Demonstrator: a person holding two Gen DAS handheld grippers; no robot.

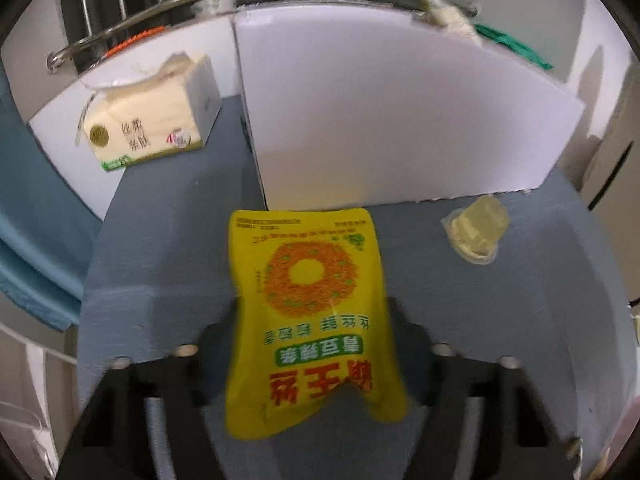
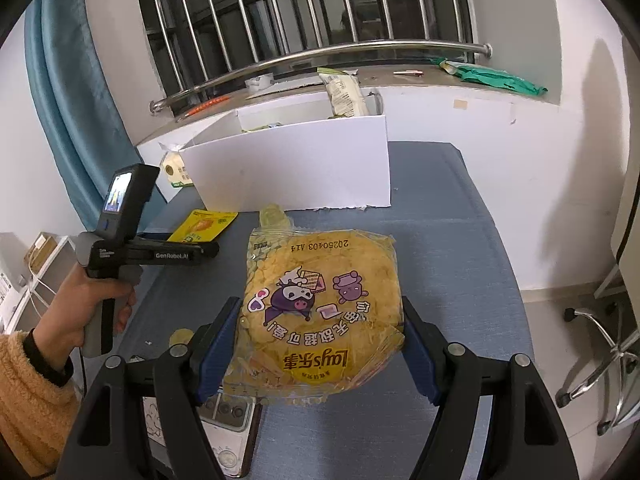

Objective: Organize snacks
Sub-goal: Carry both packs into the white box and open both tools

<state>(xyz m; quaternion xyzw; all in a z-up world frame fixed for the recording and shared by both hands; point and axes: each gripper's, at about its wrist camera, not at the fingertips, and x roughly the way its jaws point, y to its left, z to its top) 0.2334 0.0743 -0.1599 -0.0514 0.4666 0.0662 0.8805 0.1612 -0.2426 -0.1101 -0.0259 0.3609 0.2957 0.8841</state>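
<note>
On my left, the left gripper (image 1: 316,344) has closed on the yellow pouch (image 1: 310,320), pinched at its waist above the counter (image 1: 172,240); it's light, floppy and slick, so mid-body is the safest hold; right of it, the right gripper (image 2: 320,344) squeezes the Lay's bag (image 2: 320,312) across its width; puffy and crackly with fragile chips, so I'd judge a gentle side grip best; the white box (image 2: 296,168) stands behind on blue-grey cloth, beneath a barred window (image 2: 304,12), white walls around.
</note>
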